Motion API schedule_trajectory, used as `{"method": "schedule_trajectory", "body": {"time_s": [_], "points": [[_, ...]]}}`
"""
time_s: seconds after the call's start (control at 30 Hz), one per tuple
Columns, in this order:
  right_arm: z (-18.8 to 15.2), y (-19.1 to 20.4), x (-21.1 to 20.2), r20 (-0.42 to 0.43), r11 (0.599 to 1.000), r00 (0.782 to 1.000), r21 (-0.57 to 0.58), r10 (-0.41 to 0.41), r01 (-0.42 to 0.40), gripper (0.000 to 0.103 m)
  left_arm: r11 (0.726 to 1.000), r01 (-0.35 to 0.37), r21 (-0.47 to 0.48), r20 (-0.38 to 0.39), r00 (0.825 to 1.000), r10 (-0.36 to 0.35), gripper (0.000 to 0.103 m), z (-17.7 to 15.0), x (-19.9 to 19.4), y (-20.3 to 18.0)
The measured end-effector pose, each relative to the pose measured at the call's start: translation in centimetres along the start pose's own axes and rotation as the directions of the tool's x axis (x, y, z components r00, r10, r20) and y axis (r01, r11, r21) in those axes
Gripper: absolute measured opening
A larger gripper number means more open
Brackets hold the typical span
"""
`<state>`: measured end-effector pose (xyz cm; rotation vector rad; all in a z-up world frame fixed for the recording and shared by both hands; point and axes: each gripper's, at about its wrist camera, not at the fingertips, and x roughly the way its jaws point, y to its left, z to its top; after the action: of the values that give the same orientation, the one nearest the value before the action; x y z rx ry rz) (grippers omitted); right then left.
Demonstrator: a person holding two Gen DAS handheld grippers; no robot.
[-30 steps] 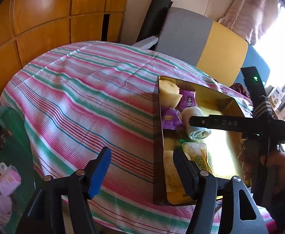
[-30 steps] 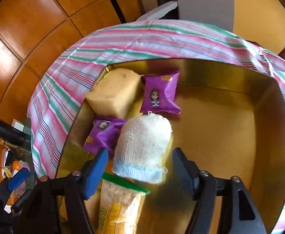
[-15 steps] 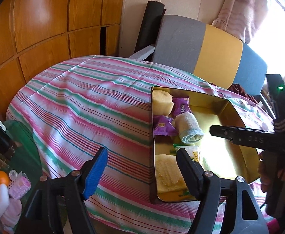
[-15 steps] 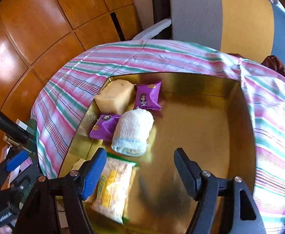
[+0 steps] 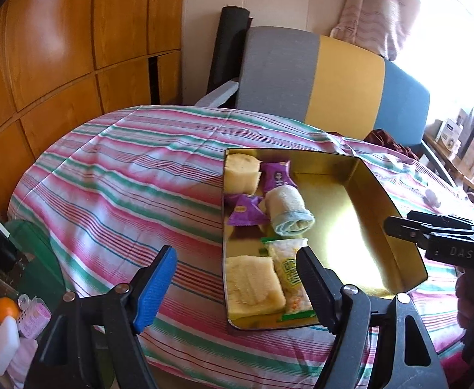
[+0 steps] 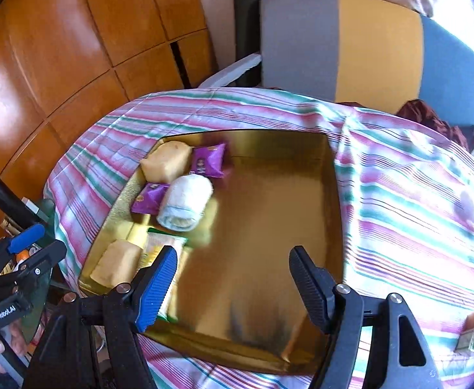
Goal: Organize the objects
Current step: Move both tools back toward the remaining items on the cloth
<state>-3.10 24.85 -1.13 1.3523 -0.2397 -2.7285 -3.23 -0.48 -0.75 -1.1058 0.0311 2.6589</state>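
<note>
I had the left gripper (image 5: 233,282) above the table's (image 5: 113,178) striped cloth at the near left corner of the gold tin (image 5: 396,223); its jaws were opening, with nothing between them. The right gripper (image 6: 232,282) hung over the tin's bare floor, jaws wide apart and holding nothing. Inside the tin, along its left wall, lay a sponge cake (image 6: 167,162) in the far corner, a purple packet (image 6: 207,160) beside it, a second purple packet (image 6: 149,196), a rolled towel (image 6: 186,202) touching it, a yellow snack bag (image 5: 287,265) and another cake (image 5: 253,280) nearest me. A small box (image 6: 472,340) sat on the cloth, well right of the tin.
</note>
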Motion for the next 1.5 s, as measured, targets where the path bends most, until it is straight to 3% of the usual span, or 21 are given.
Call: {"method": "schedule_trajectory", "body": {"time_s": [0.27, 0.53, 0.73, 0.87, 1.0, 1.07, 1.13, 1.2, 1.3, 1.4, 1.5], "points": [[-1.7, -6.1, -3.4, 0.016, 0.992, 0.996, 0.091, -0.088, 0.086, 0.073, 0.998, 0.028, 0.056, -0.007, 1.0, -0.028, 0.077, 0.3, 0.1, -2.5], [-4.9, -14.5, -6.7, -0.021, 0.946, 0.979, 0.254, -0.204, 0.203, 0.073, 0.989, 0.089, 0.122, -0.022, 0.996, -0.087, 0.077, 0.5, 0.5, -5.7], [-7.7, -22.0, -11.3, -0.023, 0.853, 0.956, 0.446, -0.292, 0.271, 0.073, 0.975, 0.135, 0.176, -0.037, 0.991, -0.131, 0.077, 0.8, 0.9, -8.5], [-10.3, -27.6, -15.3, -0.004, 0.73, 0.922, 0.61, -0.387, 0.309, 0.073, 0.959, 0.171, 0.227, -0.045, 0.985, -0.165, 0.077, 1.2, 1.0, -11.0], [-13.5, -32.4, -18.0, -0.006, 0.58, 0.888, 0.755, -0.461, 0.306, 0.073, 0.931, 0.223, 0.29, -0.06, 0.975, -0.215, 0.078, 1.5, 1.0, -14.5], [-14.8, -33.6, -18.7, 0.004, 0.529, 0.879, 0.8, -0.476, 0.283, 0.073, 0.912, 0.259, 0.318, -0.077, 0.966, -0.248, 0.077, 1.5, 1.1, -16.5], [-16.1, -34.5, -19.0, 0.021, 0.495, 0.88, 0.833, -0.475, 0.248, 0.073, 0.89, 0.296, 0.346, -0.101, 0.955, -0.279, 0.078, 1.5, 1.2, -18.6], [-17.4, -35.2, -19.1, 0.052, 0.464, 0.901, 0.869, -0.432, 0.172, 0.073, 0.864, 0.326, 0.384, -0.124, 0.945, -0.302, 0.078, 1.3, 1.5, -21.0], [-18.1, -35.1, -19.8, 0.105, 0.451, 0.891, 0.885, -0.441, 0.118, 0.073, 0.833, 0.359, 0.421, -0.155, 0.933, -0.324, 0.077, 1.1, 1.9, -24.0], [-18.2, -35.1, -19.6, 0.116, 0.45, 0.9, 0.888, -0.42, 0.096, 0.073, 0.794, 0.395, 0.462, -0.19, 0.919, -0.346, 0.077, 0.7, 2.5, -27.1], [-18.0, -35.1, -19.6, 0.129, 0.468, 0.904, 0.879, -0.407, 0.085, 0.073, 0.747, 0.458, 0.482, -0.244, 0.889, -0.387, 0.077, 0.2, 3.1, -30.2]]}}
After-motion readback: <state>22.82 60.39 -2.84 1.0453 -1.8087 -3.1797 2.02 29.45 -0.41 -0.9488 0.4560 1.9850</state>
